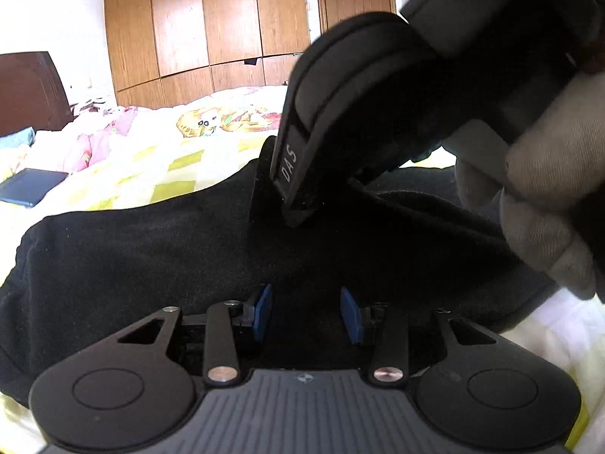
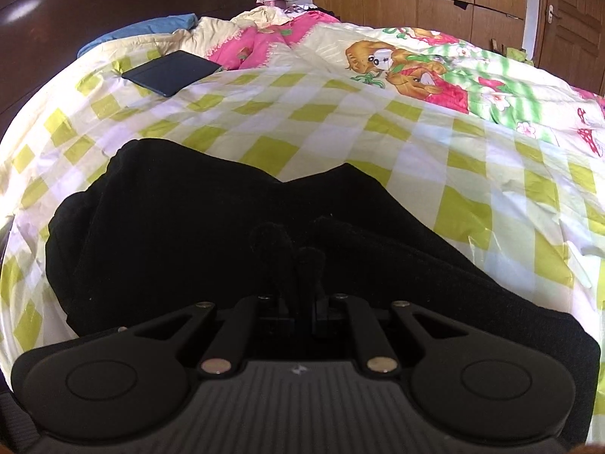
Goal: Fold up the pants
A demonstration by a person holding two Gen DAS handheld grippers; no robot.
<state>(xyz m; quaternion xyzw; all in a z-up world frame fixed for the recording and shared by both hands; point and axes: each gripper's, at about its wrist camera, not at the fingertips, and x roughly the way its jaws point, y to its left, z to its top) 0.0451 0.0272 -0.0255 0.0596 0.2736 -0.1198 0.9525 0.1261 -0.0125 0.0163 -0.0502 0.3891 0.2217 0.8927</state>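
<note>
The black pants [image 1: 132,257] lie bunched on a yellow-checked bed cover [image 1: 159,174]. My left gripper [image 1: 306,312] is open, its blue pads [image 1: 262,310] just above the cloth, with nothing between them. The right gripper's body [image 1: 340,113] shows in the left wrist view, held by a gloved hand [image 1: 548,196], its tip pressed into the pants. In the right wrist view the pants [image 2: 170,227] fill the lower middle, and my right gripper [image 2: 304,283] is shut on a fold of the black cloth.
A dark blue tablet case [image 2: 172,72] lies on the bed cover [image 2: 340,121] toward the headboard [image 2: 94,11]. Pink and cartoon-print bedding [image 2: 408,64] lies farther back. Wooden wardrobes [image 1: 227,15] stand behind the bed.
</note>
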